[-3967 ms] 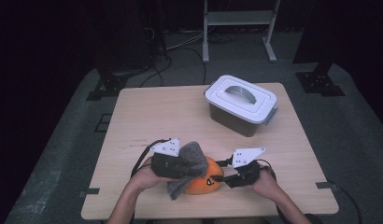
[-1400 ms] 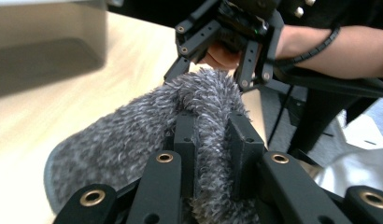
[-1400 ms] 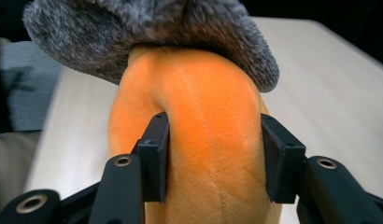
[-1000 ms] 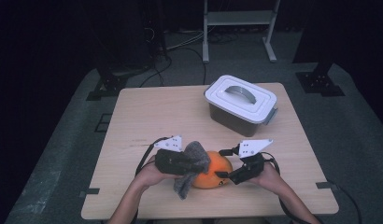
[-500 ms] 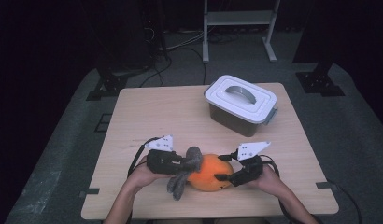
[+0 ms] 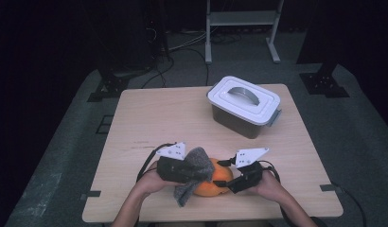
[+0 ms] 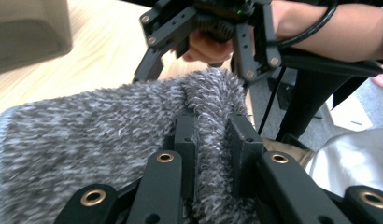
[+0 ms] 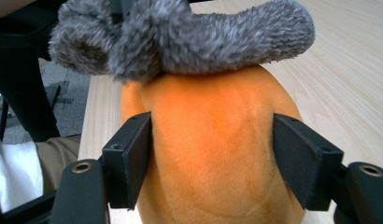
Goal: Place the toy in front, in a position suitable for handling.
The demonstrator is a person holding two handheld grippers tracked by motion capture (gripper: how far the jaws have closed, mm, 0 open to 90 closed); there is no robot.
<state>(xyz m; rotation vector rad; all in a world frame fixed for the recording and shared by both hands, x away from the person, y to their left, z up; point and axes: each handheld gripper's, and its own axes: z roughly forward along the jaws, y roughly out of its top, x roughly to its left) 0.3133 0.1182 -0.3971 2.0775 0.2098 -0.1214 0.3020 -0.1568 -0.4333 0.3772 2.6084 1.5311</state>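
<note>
An orange plush toy rests on the table near its front edge. A grey fuzzy cloth is draped over the toy's top and hangs down its left side. My left gripper comes in from the left. In the left gripper view, it is shut on a fold of the cloth. My right gripper reaches in from the right. Its jaws have just been closing, and it now has both pads against the sides of the toy. The cloth lies across the toy's top.
A grey container with a white handled lid stands at the back right of the wooden table. A metal shelf frame and cables are on the floor beyond. The person's lap is just past the near edge.
The right gripper has settled slightly lower against the orange toy. The left gripper and cloth have shifted a little on top of it. The container has not moved.
</note>
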